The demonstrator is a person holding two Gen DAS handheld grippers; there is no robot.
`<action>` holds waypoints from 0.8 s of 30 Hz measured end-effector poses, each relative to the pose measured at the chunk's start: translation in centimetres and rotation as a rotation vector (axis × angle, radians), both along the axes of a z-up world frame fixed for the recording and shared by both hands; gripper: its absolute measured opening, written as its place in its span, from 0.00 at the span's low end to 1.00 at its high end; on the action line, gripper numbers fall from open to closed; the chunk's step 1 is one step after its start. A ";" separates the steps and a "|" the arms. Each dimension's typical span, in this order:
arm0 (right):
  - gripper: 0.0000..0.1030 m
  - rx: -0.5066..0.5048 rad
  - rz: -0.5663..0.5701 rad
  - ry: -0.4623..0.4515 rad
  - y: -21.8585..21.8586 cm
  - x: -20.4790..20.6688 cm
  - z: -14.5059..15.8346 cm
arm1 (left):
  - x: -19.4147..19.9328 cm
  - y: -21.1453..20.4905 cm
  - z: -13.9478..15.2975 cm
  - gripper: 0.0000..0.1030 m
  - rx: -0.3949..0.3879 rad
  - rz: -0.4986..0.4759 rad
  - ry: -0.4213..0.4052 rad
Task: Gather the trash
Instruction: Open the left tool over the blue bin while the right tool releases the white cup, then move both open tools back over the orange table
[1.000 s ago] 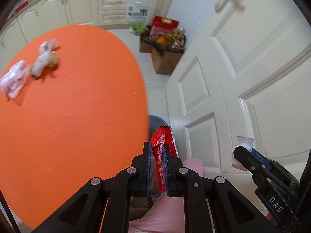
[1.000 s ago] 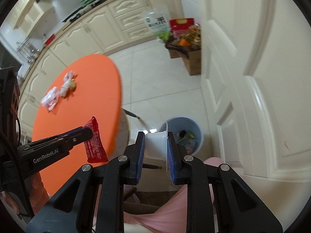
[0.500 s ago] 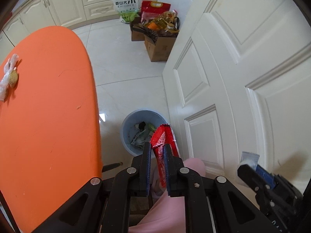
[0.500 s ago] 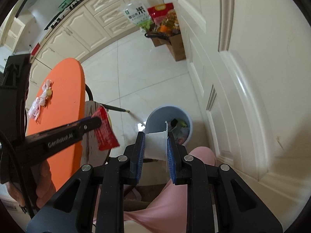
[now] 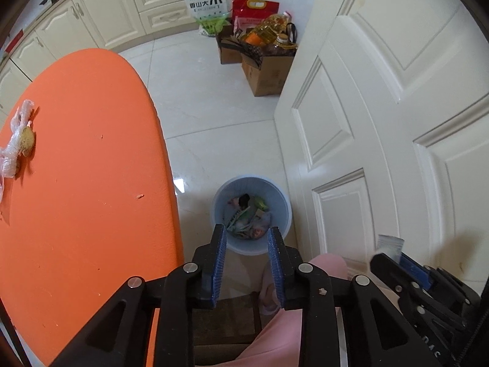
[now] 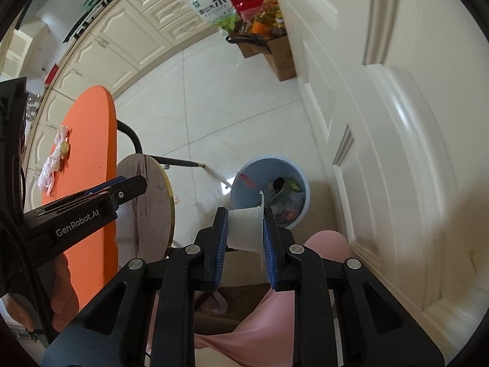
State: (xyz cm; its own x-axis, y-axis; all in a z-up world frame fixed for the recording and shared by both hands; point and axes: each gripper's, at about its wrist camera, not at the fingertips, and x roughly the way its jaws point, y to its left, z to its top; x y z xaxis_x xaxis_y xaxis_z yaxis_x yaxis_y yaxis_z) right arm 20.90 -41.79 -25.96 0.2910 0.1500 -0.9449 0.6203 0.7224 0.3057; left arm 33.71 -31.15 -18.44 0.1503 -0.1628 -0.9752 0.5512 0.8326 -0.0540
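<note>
My left gripper (image 5: 247,234) is open and empty, held above a blue trash bin (image 5: 220,211) on the floor that holds several wrappers. My right gripper (image 6: 244,214) is shut on a white plastic cup (image 6: 244,229) with its foil lid peeled up, just short of the bin (image 6: 259,165). A red wrapper (image 6: 246,180) shows against the bin's inner wall. On the orange table (image 5: 79,183), crumpled clear plastic with a brownish scrap (image 5: 18,140) lies at the far left. The right gripper also shows at the left wrist view's lower right (image 5: 388,252).
A white panelled door (image 5: 382,107) stands close on the right. Cardboard boxes with bottles and bags (image 5: 259,49) sit by the cream cabinets (image 5: 122,15). A round wooden stool (image 6: 146,202) stands beside the table. Pink-clad legs (image 5: 275,330) are below the grippers.
My left gripper has opened and let go of the red wrapper, which now lies in the bin. Both grippers have moved over toward the bin; the right still holds the cup.
</note>
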 end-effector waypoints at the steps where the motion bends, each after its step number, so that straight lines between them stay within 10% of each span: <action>1: 0.21 0.001 0.005 0.003 0.1 0.2 -0.1 | 0.1 0.0 -0.1 0.24 -0.003 0.000 0.006; 18: 0.31 -0.045 0.059 -0.005 2.5 2.0 1.6 | 0.9 4.1 1.9 0.28 -0.036 0.013 0.015; 24: 0.49 -0.101 0.063 -0.022 3.6 1.5 3.5 | -0.2 5.0 2.9 0.30 -0.046 0.008 0.004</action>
